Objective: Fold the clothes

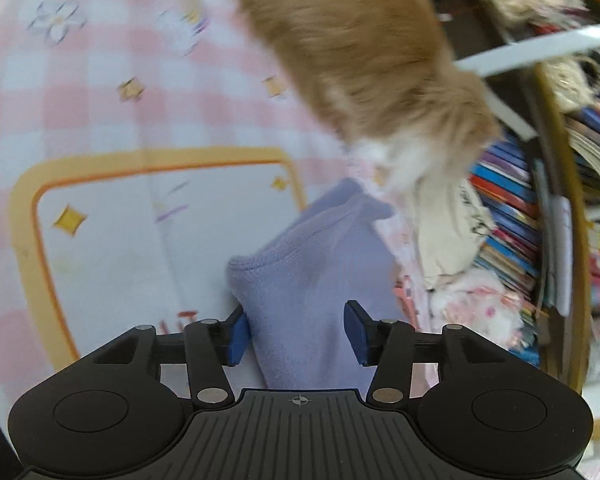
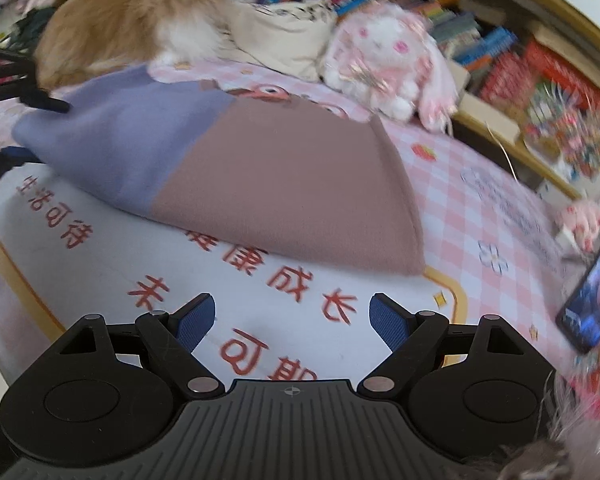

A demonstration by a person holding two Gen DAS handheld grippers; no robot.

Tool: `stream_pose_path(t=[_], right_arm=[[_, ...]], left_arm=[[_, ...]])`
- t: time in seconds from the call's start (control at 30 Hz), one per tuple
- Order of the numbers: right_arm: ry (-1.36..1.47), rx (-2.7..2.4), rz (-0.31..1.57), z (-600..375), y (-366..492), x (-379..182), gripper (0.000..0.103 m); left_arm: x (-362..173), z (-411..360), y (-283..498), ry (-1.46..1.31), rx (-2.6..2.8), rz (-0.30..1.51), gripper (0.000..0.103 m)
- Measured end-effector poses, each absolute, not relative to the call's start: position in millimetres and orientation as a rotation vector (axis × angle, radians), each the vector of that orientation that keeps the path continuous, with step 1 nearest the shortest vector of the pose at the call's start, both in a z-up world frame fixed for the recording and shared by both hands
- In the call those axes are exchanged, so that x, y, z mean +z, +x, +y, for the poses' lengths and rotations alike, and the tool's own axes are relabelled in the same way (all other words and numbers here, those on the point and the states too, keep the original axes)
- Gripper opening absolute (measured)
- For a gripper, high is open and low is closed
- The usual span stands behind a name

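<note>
Straddling the garment's [image 2: 204,156] purple end, your left gripper [image 1: 298,334] sits w/ pads apart, unclamped. Right gripper [image 2: 292,322] spread wide, empty, over bed sheet [image 2: 480,216] short of brown hem. Cat [image 2: 132,20] crowds far edge.

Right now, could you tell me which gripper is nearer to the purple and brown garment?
Left. The left gripper is at the purple and brown garment, its open fingers astride the purple end. The right gripper is open over the bedsheet, short of the brown edge.
</note>
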State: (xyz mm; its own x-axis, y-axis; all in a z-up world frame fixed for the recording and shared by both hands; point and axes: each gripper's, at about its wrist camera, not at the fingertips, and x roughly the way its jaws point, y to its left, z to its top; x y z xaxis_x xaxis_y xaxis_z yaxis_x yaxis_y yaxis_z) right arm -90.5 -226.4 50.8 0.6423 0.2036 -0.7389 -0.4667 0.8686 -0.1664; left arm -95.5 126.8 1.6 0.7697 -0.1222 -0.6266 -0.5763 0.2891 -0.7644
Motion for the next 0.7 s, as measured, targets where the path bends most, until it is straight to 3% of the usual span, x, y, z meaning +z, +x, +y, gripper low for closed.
stream_pose_path(t=[0.17,0.43,0.5,0.57,0.7], right_arm=[[-0.396,0.424,0.729,-220,-97,54,0.083],[-0.335,0.4,0.763,-224,-91,48,0.083],[-0.329,0.4,0.768,-224,-90,47,0.083],[-0.33,0.403,0.771,-224,-89,47,0.083],[-0.336,0.412,0.773,-221,-86,46,0.083]], left_arm=[[-2,124,-85,-1.275,0.336,0.691,0.062],[-6,124,-76,-1.29,0.333,0.66,0.06],[-8,126,-78,-1.309,0.347,0.658,0.048],[-7,127,-80,-1.293,0.358,0.661,0.023],[26,107,-69,-1.02,0.246,0.626,0.017]])
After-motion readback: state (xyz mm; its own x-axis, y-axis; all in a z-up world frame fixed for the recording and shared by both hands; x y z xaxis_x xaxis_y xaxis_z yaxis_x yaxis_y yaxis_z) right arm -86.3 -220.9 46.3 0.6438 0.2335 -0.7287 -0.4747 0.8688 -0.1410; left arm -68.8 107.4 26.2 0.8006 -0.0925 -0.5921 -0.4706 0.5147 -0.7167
